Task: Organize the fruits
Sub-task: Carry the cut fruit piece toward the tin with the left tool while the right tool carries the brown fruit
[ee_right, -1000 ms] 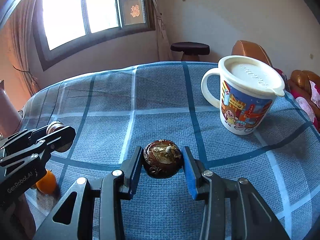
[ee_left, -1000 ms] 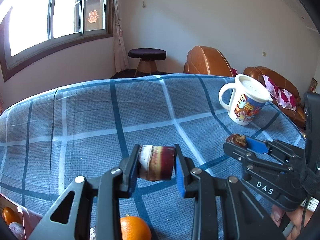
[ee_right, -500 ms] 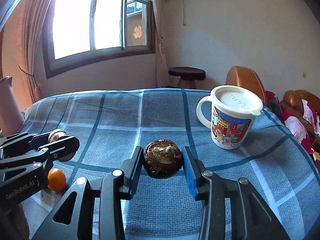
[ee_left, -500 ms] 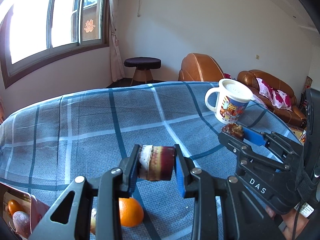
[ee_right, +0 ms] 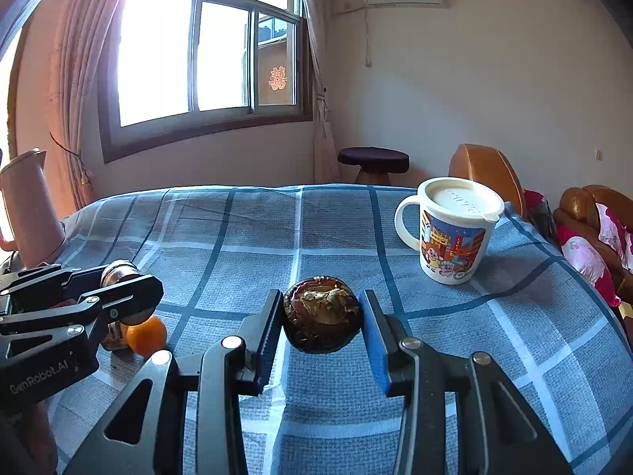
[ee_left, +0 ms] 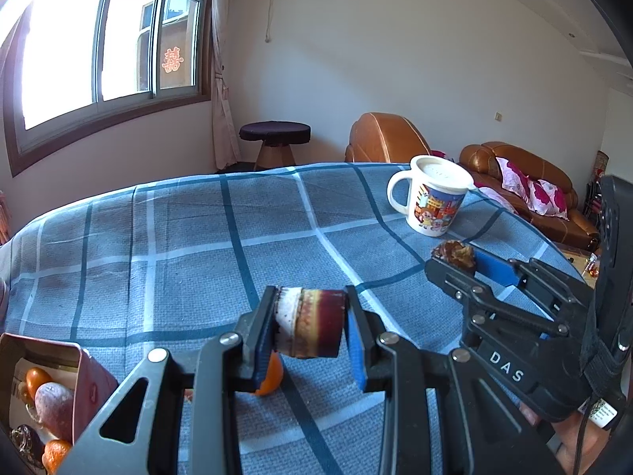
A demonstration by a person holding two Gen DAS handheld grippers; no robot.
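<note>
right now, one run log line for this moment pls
left gripper: shut on mangosteen half | right gripper: shut on mangosteen piece | orange: on table | both lifted

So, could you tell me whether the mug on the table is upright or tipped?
Upright. The mug stands on its base on the table, lid on top.

place: home living room | cues: leather sofa (ee_left: 530, 182), stool (ee_left: 275, 138), window (ee_left: 107, 39)
</note>
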